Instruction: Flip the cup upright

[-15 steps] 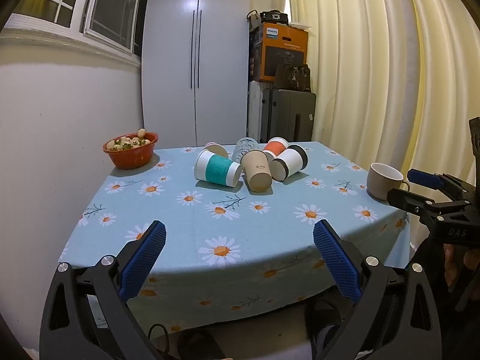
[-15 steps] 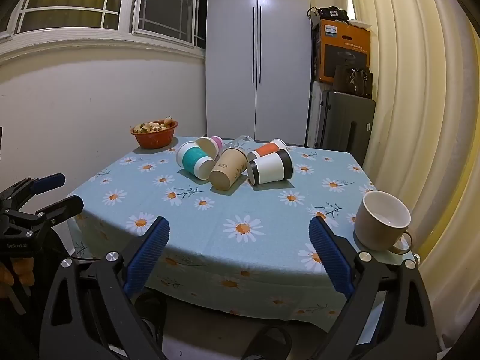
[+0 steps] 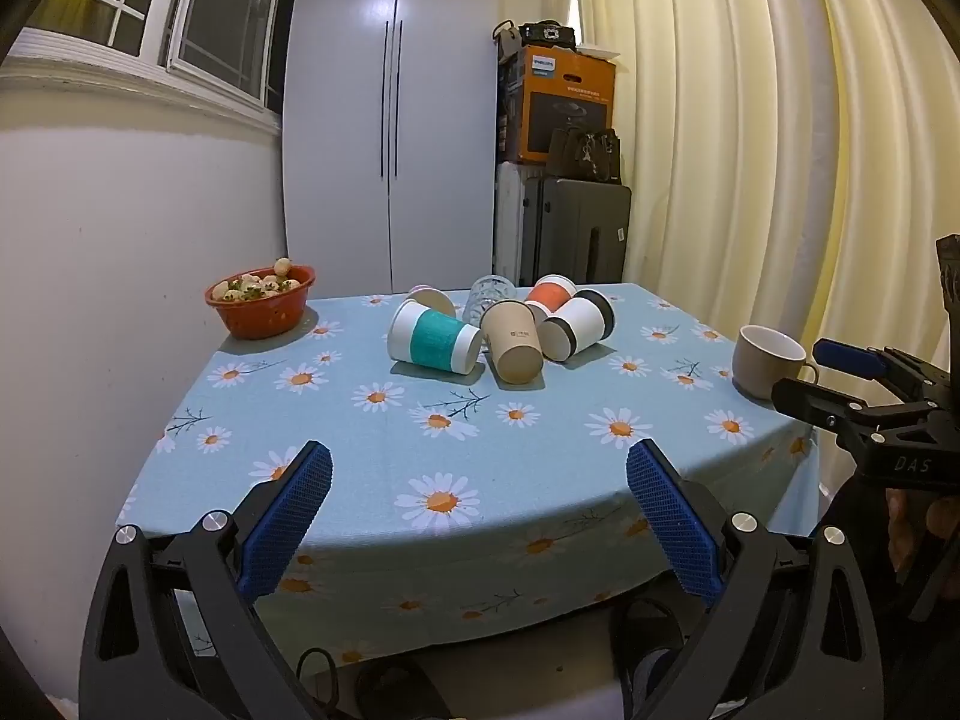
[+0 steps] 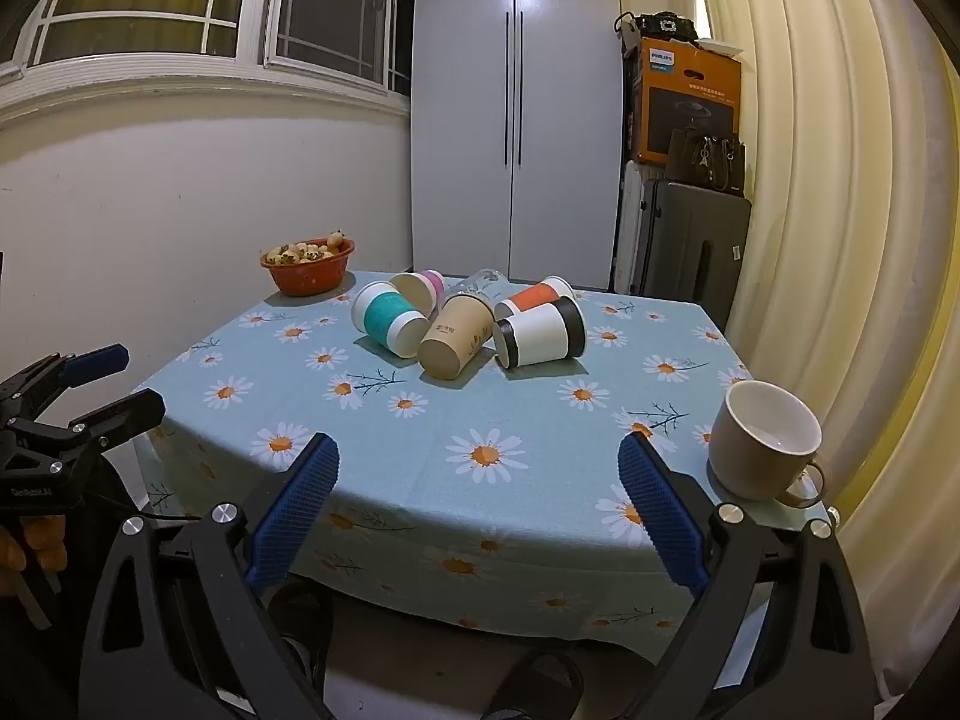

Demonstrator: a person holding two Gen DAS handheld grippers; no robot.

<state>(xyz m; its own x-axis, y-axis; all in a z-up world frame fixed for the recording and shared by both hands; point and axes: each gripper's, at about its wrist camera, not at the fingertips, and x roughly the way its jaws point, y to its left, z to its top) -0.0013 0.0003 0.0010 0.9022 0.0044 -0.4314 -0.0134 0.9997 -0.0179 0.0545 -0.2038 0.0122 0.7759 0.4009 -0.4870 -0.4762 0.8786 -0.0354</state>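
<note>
Paper cups point(image 3: 516, 342), several, lying on their sides, clustered mid-table point(image 3: 372, 450). Beige mug point(image 4: 762, 441) upright at right edge. Left claw point(image 3: 479, 516) and right claw point(image 4: 477, 507): both spread, empty, short of table.

5 paper cups point(image 4: 456, 339) lying on sides, 1 clear glass point(image 3: 491, 295), 1 mug point(image 4: 763, 441) upright, 1 red bowl point(image 3: 262, 309), 2 hand-held grippers point(image 3: 479, 525), 1 counter point(image 4: 528, 420).

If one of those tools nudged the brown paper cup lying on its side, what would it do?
The brown paper cup would probably roll in a curve, being tapered. It looks light and crushable. It touches the teal-banded cup, so that may shift too.
</note>
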